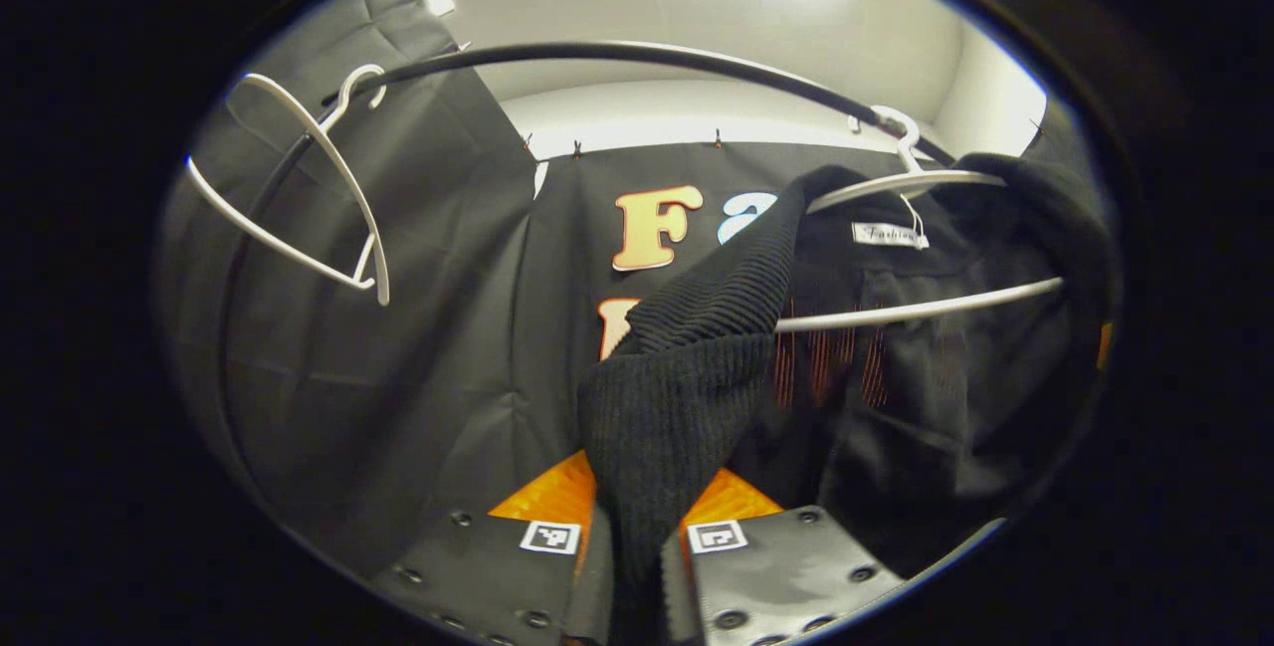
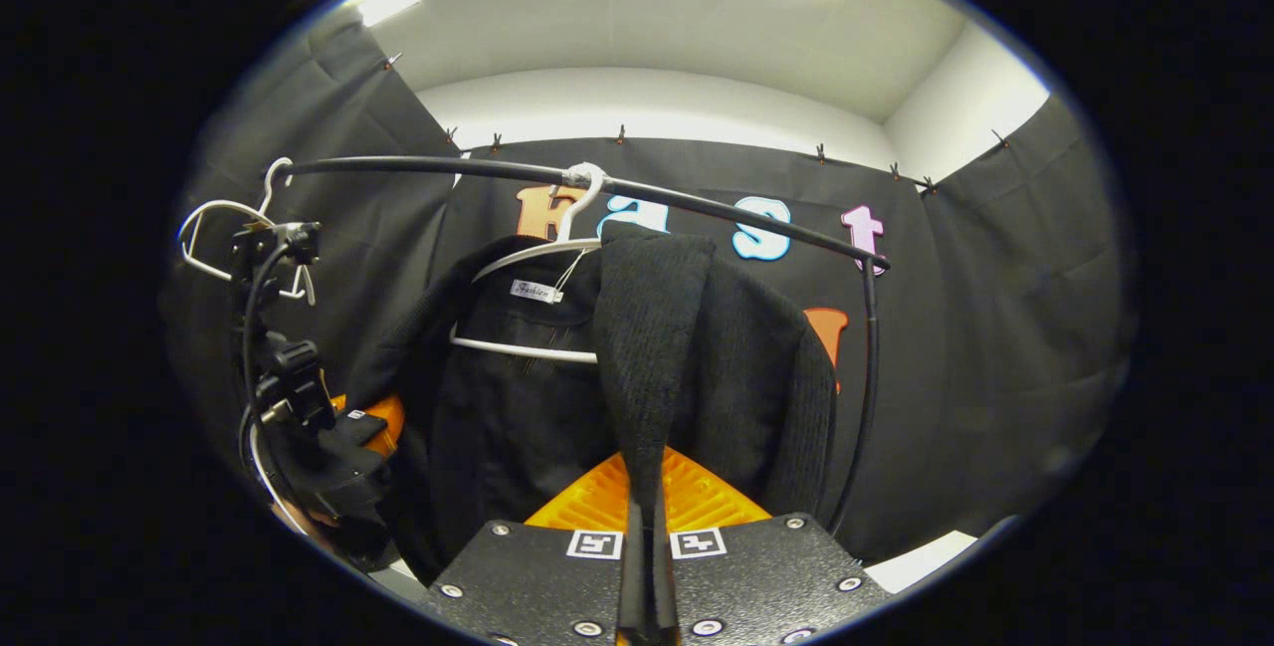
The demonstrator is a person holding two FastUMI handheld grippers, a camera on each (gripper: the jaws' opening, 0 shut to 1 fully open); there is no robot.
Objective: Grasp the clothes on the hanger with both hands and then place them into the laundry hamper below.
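Both grippers are clamped on the black cardigan (image 2: 557, 407): the left gripper (image 1: 637, 551) pinches one front edge, the right gripper (image 2: 645, 551) the other. The cardigan hangs on a white hanger (image 2: 537, 347) hooked over the black rail (image 2: 717, 213). An empty hanger (image 1: 309, 198) dangles farther along the rail.

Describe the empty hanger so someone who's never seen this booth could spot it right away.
Follow the black curved rail overhead to its left end in the left gripper view. There hangs a bare white hanger, tilted. Its neighbour, the other white hanger farther right, carries the black knit garment.
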